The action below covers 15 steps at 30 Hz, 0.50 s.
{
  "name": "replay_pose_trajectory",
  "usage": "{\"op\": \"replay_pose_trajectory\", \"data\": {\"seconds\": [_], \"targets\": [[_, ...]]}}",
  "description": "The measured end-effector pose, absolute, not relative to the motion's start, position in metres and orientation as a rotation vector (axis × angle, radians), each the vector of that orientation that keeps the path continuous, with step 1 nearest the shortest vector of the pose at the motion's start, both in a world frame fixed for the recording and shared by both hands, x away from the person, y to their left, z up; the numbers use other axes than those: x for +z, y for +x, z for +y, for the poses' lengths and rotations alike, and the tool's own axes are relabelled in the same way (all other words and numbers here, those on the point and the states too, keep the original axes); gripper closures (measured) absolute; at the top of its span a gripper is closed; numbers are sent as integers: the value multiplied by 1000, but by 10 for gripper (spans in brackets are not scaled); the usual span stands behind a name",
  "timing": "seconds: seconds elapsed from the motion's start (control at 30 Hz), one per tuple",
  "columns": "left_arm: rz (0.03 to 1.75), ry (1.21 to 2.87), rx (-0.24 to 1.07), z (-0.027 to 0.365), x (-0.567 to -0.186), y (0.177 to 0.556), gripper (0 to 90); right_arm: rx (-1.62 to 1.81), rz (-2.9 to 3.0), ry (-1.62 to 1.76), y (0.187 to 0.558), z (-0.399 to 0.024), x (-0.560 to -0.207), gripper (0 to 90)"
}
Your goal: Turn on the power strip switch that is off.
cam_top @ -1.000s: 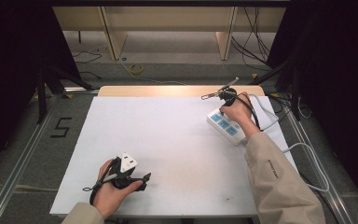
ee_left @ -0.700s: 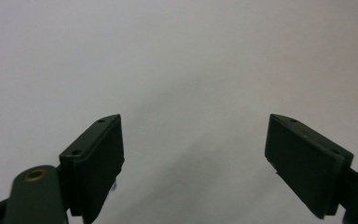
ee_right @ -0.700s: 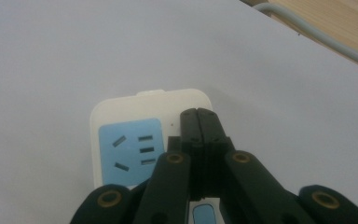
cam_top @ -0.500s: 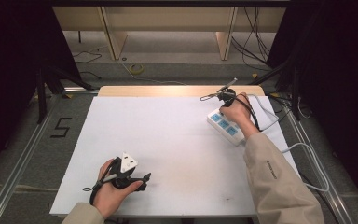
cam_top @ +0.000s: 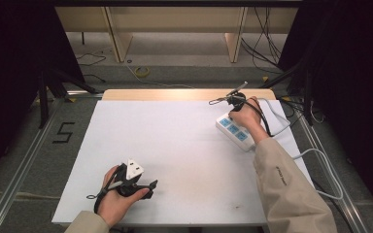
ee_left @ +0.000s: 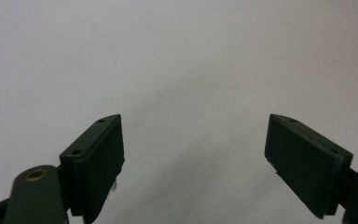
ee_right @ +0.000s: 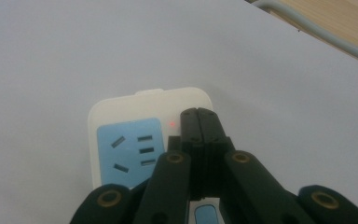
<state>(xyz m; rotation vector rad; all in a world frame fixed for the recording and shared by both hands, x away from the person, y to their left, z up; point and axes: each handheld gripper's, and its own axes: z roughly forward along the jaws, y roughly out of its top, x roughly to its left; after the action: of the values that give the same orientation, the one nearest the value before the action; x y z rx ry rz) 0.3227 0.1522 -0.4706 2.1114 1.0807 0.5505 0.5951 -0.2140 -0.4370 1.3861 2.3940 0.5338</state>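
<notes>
White strip [cam_top: 233, 131] sits at table's [cam_top: 175, 145] 2 o'clock; your R gripper [ee_right: 200, 114], jaws shut w/ nothing between, tips on its end by red light [ee_right: 172, 124]. L gripper [ee_left: 193, 149] open at 7 o'clock.

White power strip [cam_top: 233, 129] with blue socket faces, lying flat on the white counter [cam_top: 175, 145], right of centre in the high view, running diagonally toward lower right. Grey cord [cam_top: 320, 160] leaves its lower end and loops off the right edge. In the right gripper view, a small red light [ee_right: 172, 124] glows beside one blue socket [ee_right: 129, 150].
</notes>
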Motion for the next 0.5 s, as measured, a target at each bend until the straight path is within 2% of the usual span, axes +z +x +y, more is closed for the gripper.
{"op": "replay_pose_trajectory", "data": {"seconds": [0.5], "targets": [[1081,2110,554,152,-471,323,195,535,2385,1387,595,-214,-438,900]]}}
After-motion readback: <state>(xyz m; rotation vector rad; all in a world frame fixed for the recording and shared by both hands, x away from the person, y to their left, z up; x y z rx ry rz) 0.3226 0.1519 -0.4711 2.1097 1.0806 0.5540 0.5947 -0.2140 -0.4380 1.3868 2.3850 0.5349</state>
